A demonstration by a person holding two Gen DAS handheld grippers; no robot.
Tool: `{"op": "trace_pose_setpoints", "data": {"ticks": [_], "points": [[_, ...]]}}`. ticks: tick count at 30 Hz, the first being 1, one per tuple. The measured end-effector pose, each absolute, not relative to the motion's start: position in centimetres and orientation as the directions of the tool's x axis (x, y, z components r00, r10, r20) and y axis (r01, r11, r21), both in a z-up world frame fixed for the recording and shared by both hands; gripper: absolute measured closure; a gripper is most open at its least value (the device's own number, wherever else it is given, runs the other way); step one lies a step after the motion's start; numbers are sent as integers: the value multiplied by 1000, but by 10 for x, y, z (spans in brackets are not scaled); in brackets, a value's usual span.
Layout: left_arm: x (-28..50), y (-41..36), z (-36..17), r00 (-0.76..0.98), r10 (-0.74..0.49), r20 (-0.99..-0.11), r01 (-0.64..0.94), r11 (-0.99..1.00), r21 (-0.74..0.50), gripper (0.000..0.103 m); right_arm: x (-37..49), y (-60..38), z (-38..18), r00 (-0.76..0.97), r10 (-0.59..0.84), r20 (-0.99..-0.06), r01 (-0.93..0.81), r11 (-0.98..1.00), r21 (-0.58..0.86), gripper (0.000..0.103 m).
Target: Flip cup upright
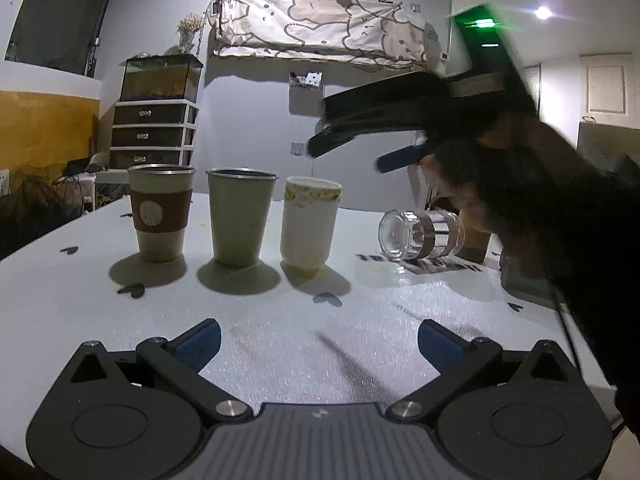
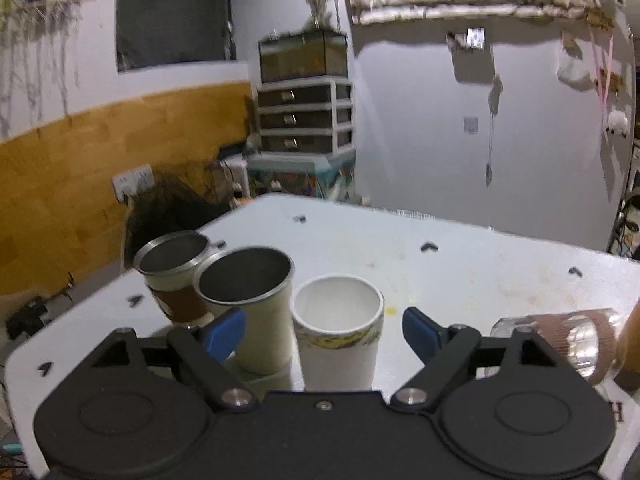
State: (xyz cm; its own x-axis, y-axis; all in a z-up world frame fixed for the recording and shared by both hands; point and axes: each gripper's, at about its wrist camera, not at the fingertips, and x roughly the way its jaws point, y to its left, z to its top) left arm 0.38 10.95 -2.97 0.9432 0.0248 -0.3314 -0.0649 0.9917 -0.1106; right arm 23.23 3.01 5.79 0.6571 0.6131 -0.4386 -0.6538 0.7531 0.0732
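Note:
A clear glass cup (image 1: pixel 420 236) with brown bands lies on its side on the white table (image 1: pixel 280 340), right of the upright cups; it also shows at the right edge of the right wrist view (image 2: pixel 572 344). A white paper cup (image 1: pixel 309 222) stands upright left of it. My left gripper (image 1: pixel 319 342) is open and empty, low over the table's near side. My right gripper (image 2: pixel 324 332) is open and empty, held above the table with the paper cup (image 2: pixel 338 332) between its fingers' line of sight. In the left wrist view the right gripper (image 1: pixel 360 148) hangs above the glass cup.
Two steel cups stand upright at the left, one with a brown sleeve (image 1: pixel 162 212) and one plain (image 1: pixel 240 216). A brown object (image 1: pixel 474 240) stands behind the glass cup. Drawers with a tank (image 1: pixel 154 120) stand beyond the table.

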Motion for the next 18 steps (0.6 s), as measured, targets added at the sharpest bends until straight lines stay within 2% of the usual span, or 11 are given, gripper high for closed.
{"op": "trace_pose_setpoints", "data": {"ticks": [8, 18], "points": [[1, 106, -18, 956, 54, -288, -80, 994, -79, 0, 166, -40, 75, 708, 642, -293, -648, 756, 90, 13], [-10, 97, -1, 969, 81, -235, -93, 995, -43, 0, 112, -122, 54, 797, 559, -229, -559, 826, 73, 9]]}}
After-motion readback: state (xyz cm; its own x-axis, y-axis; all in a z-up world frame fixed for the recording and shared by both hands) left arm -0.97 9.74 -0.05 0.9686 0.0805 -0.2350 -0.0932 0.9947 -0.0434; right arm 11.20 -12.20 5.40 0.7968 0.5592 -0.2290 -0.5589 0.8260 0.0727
